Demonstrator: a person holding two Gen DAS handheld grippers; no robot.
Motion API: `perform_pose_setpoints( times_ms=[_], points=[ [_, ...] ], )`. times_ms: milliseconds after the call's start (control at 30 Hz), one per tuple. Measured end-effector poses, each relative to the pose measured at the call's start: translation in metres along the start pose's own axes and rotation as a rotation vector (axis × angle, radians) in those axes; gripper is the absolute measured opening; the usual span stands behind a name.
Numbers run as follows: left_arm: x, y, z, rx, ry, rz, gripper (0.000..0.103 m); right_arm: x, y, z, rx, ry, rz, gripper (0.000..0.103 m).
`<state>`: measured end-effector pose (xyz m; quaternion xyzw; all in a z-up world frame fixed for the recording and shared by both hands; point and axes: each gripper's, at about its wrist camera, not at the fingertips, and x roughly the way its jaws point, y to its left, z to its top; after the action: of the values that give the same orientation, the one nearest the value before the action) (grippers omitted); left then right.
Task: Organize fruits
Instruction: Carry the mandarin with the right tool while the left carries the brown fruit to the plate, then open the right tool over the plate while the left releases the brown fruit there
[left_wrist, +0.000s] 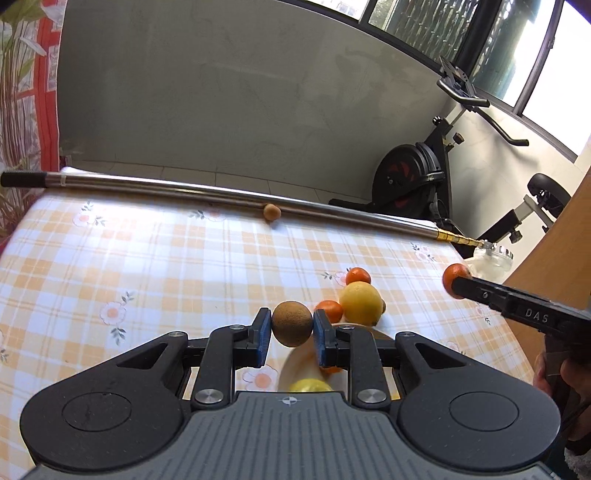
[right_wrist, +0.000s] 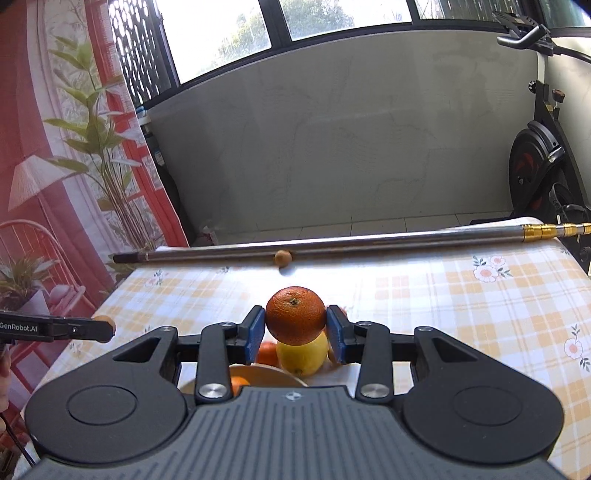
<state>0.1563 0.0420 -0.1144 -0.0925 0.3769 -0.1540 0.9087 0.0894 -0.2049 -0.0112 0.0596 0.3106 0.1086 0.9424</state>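
Now left tool (left_wrist: 291, 328) clamps brown fruit (left_wrist: 292, 323); right tool (right_wrist: 295, 328) clamps orange (right_wrist: 295, 314).

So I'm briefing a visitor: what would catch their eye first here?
Probably both jaws shut on fruit above the checked tablecloth: the left gripper holds a round brown kiwi-like fruit, the right gripper a round orange. Next, the big yellow lemon among small oranges.
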Motion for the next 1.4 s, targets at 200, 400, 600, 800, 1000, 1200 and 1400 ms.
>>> perform_pose_setpoints(
  times_ms=[200,400,600,800,1000,1200,1400],
  points=[
    [0.043,-0.012,-0.015,-0.003,0.065,-0.042,0.026,0.020,0.004,-0.026,-0.033,0.114,0.006,0.039],
    [0.073,-0.021,-0.023,0.032,0.135,-0.059,0.026,0.036,0.005,-0.049,-0.048,0.194,0.016,0.039],
    [0.094,-0.022,-0.026,0.054,0.164,-0.039,0.026,0.046,0.004,-0.060,-0.032,0.231,0.023,0.039],
    [0.103,-0.025,-0.024,0.094,0.172,-0.020,0.026,0.050,0.002,-0.063,-0.017,0.240,0.023,0.039],
    [0.107,-0.023,-0.025,0.102,0.191,-0.013,0.026,0.055,-0.001,-0.064,-0.008,0.250,0.015,0.039],
    [0.112,-0.022,-0.024,0.109,0.214,-0.012,0.026,0.057,-0.002,-0.064,-0.004,0.257,0.015,0.039],
    [0.115,-0.023,-0.028,0.136,0.224,0.002,0.026,0.060,-0.002,-0.066,-0.005,0.271,0.010,0.039]
  ],
)
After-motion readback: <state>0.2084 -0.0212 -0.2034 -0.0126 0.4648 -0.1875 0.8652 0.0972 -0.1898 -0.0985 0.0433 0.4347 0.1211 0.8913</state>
